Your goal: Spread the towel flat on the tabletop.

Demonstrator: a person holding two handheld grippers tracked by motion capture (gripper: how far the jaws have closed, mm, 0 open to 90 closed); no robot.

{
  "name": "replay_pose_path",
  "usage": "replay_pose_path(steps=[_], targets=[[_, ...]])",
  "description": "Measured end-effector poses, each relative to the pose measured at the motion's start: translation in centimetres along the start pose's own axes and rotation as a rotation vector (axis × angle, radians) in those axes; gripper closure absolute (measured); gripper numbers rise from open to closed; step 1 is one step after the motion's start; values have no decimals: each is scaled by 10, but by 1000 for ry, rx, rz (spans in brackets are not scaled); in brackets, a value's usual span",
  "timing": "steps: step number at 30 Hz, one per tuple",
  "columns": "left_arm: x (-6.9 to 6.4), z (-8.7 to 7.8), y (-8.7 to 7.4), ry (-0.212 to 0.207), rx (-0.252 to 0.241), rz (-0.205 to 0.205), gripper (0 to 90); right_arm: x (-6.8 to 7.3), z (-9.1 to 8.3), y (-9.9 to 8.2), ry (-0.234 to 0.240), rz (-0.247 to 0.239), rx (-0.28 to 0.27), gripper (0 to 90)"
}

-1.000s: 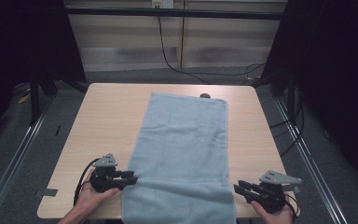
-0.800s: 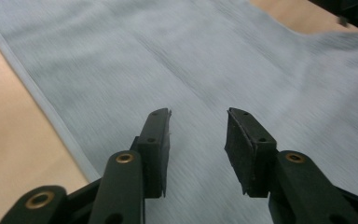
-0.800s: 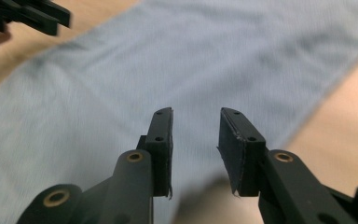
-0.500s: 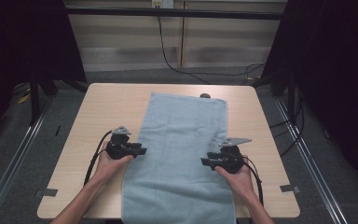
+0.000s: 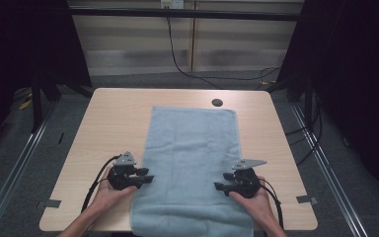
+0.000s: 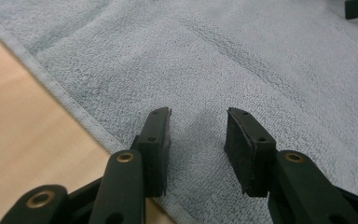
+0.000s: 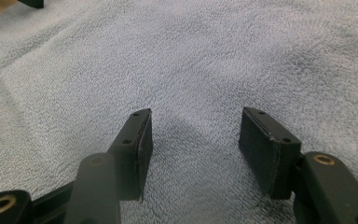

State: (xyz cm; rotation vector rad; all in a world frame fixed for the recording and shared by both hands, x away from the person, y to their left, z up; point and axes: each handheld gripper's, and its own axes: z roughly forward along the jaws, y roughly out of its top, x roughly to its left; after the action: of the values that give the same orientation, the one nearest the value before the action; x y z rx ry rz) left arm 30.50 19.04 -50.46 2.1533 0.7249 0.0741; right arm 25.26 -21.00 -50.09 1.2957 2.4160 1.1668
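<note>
A light wooden table (image 5: 103,123) stands on a grey carpeted floor (image 5: 34,163), seen from above, with a pale wall panel (image 5: 128,44) behind it and dark space to either side. A pale blue towel (image 5: 192,163) lies flat along the middle of the table, running from near the far edge to the near edge, where its end hangs slightly over. Just beyond the towel's far right corner is a small dark round hole (image 5: 217,102) in the tabletop. A black cable (image 5: 177,54) trails down the wall and across the floor behind the table. Two forearms come in from the bottom. The left gripper (image 5: 145,178) sits at the towel's left edge, its jaws apart over the cloth just inside the hem, gripping nothing. The right gripper (image 5: 218,186) rests over the towel's right side; its jaws have just been opening and stand wide apart above flat cloth, with nothing clamped between them. Nothing lies on the towel between the two grippers.
</note>
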Motion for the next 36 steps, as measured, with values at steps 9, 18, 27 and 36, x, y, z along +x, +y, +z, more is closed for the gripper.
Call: replay_pose_path(steps=[9, 18, 27, 36], targets=[[-34, -17, -19, -37, 31, 10, 599, 33, -20, -26, 71, -40, 26, 437], [-43, -27, -13, -63, 23, 19, 567, 49, -35, -23, 97, -44, 26, 424], [19, 5, 33, 13, -29, -61, 558, -10, -4, 34, 16, -7, -51, 430], [24, 18, 24, 89, 20, 29, 549, -32, 26, 38, -42, 15, 7, 434]])
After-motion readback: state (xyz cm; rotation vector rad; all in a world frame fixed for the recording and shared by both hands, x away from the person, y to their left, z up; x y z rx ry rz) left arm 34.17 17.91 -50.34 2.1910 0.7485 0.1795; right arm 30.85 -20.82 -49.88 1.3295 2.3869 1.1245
